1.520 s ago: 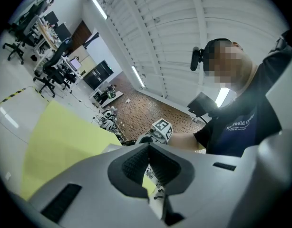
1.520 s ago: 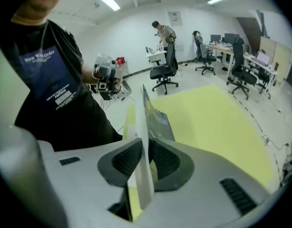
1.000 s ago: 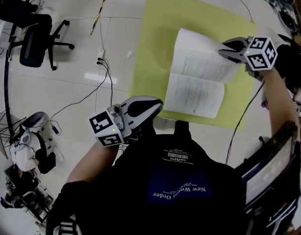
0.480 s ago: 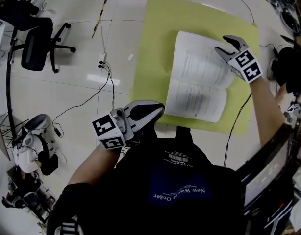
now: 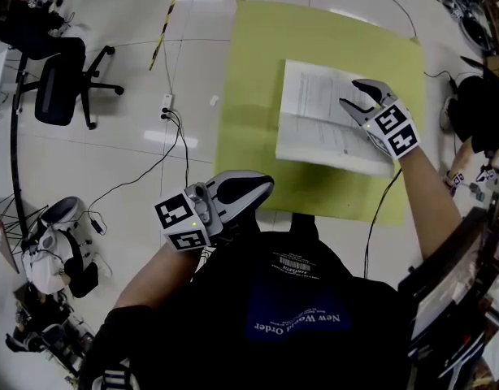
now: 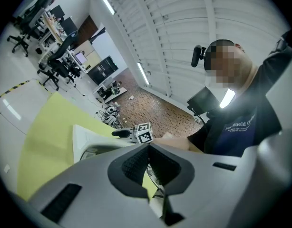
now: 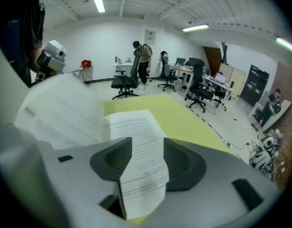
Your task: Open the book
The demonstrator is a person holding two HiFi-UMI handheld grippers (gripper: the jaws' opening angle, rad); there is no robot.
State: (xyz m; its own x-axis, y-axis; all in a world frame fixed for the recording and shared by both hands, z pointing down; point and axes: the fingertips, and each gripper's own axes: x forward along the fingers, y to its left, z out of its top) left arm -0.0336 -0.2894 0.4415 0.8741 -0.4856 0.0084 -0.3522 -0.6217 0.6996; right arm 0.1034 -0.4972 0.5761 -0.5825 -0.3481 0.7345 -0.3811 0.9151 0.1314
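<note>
The book [image 5: 314, 112] lies open on a yellow-green mat [image 5: 258, 96], white printed pages up. My right gripper [image 5: 349, 93] hangs over the book's right part, pointing steeply down. Its jaws stand apart, and one loose page [image 7: 141, 146] curls up between the pads without being pressed. More of the open book [image 7: 65, 113] spreads to the left in the right gripper view. My left gripper [image 5: 264, 185] is held level near the person's body, off the mat's near edge, its jaws together and empty. In the left gripper view the book [image 6: 89, 141] and the right gripper [image 6: 118, 133] lie ahead.
A black office chair [image 5: 58, 75] stands at the far left. A power strip with cables [image 5: 166, 96] lies on the floor beside the mat. A black bag [image 5: 477, 112] sits to the right, and a cable [image 5: 379, 210] runs off the mat's near edge. People [image 7: 143, 56] stand far off.
The right gripper came down and leftward over the book, tipped further down, and its jaws spread off the page edge they pinched. The lifted page dropped lower. The left gripper stayed put.
</note>
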